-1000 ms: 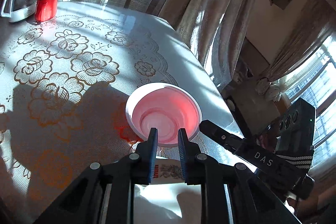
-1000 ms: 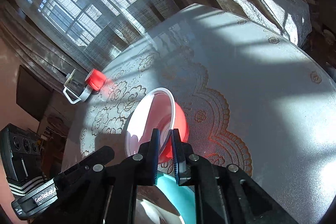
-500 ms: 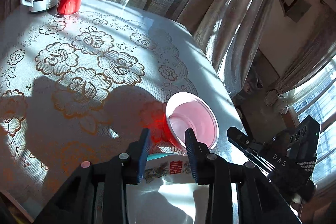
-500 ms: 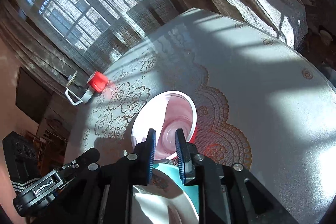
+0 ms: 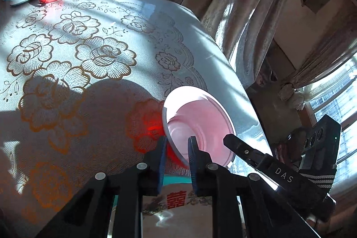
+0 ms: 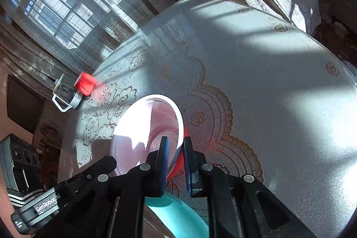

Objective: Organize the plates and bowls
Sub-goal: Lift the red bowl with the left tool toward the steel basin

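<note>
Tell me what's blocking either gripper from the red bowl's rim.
Nothing visible is. The red bowl's rim already sits between the fingers of the left gripper on one side and the right gripper on the other. Only the teal-rimmed plate lies nearby, below the grippers, not between.

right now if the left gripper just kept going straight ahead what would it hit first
The left gripper would first meet the rim of the red plastic bowl with the pale pink inside, which already sits between its blue-padded fingers. Whether the pads touch it yet is unclear.
</note>
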The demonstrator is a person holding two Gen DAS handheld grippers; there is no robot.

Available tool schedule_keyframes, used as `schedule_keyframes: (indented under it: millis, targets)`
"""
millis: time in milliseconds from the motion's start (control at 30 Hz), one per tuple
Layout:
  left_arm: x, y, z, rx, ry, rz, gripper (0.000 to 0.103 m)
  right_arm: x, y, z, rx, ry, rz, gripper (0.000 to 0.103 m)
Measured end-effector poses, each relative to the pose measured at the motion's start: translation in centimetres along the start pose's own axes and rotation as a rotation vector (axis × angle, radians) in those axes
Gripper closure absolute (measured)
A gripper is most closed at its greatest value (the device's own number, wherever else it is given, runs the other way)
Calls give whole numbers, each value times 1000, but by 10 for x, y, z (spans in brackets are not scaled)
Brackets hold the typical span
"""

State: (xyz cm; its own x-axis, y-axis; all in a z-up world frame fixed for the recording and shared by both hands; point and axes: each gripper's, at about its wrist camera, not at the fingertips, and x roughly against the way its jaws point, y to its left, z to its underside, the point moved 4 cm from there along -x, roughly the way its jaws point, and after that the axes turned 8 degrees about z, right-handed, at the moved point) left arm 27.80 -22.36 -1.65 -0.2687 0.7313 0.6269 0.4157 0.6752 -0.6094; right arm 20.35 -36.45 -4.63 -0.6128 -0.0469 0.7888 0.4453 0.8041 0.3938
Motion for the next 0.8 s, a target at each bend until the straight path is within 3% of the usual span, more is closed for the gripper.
schedule_keyframes:
  millis: [167, 400, 800]
  targets:
    - [26, -7, 2, -5, -32, 29, 86, 19, 6, 0, 6, -34, -42, 91]
    - [88, -17, 14, -60, -128, -5, 86, 57, 42, 15, 75, -80, -119, 91]
    - [187, 10, 71, -42, -222, -24, 85, 89, 111, 75, 197, -50, -259, 91]
